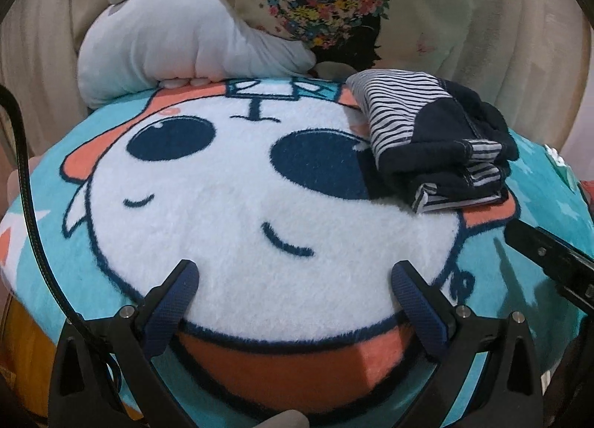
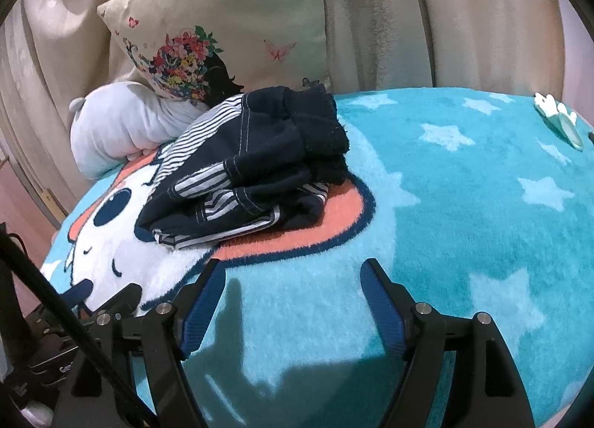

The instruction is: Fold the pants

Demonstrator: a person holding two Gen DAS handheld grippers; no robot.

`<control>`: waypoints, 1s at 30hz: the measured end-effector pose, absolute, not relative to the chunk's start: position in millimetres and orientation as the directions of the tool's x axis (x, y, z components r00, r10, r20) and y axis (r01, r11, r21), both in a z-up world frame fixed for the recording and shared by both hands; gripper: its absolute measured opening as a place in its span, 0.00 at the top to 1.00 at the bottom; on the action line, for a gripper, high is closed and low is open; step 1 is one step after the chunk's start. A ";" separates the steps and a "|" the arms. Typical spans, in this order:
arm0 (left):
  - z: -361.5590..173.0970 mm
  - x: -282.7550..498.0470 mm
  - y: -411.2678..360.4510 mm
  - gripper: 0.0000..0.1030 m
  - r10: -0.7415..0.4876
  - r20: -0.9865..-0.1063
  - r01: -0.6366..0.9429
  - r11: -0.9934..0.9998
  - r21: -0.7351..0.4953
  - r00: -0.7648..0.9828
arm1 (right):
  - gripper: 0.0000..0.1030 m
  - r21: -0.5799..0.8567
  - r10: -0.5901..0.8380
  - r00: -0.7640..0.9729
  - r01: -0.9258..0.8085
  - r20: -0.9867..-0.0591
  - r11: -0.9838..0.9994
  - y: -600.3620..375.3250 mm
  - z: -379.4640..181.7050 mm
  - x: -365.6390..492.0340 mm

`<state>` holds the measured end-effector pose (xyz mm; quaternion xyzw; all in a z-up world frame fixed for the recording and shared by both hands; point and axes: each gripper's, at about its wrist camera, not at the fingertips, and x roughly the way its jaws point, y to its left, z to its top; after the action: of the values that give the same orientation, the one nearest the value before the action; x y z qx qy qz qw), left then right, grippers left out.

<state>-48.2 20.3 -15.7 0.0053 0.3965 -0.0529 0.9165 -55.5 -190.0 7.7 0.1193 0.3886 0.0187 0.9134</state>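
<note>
Pants [image 1: 438,138], navy with navy-and-white striped panels, lie folded into a compact stacked bundle on the blanket [image 1: 260,242]. In the left wrist view the bundle sits at far right, overlapping the cartoon face's right eye and orange ear patch; in the right wrist view the pants [image 2: 256,171] sit left of centre, on the orange patch at the edge of the white face. Left tongs [image 1: 293,275]: released, fingers spread wide, nothing between them, low over the near part of the white face, well apart from the pants. Right tongs [image 2: 291,277]: released, fingers spread, nothing held, over the teal blanket [image 2: 464,205] near the bundle's near edge but not touching it. Right tongs also show as a dark part at the right edge of the left wrist view; left tongs show at lower left of the right wrist view. Far side: white plush toy [image 1: 178,38] resting on the blanket's far edge, floral cushion [image 1: 334,8] just behind it, beige curtain [image 2: 408,12] beyond. A small teal-and-white object [image 2: 557,119] lies on the blanket at far right; kind not discernible.
</note>
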 end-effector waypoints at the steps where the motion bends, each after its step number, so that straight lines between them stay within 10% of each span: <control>1: -14.6 -46.4 22.4 0.00 -0.110 -0.732 0.116 0.992 -0.042 0.673 | 0.23 0.218 0.113 0.692 0.066 -0.713 0.974 -187.2 7.7 -54.1; 30: -26.5 -13.6 31.5 0.00 -0.226 -0.747 0.320 0.947 -0.018 0.625 | 0.00 0.016 -0.054 0.633 0.104 -0.772 0.994 -149.0 -3.0 -24.3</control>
<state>-13.6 31.5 -26.5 0.0580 0.4053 -0.1516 0.8997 -24.3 -149.0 -3.0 0.0292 0.4262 -0.0435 0.9031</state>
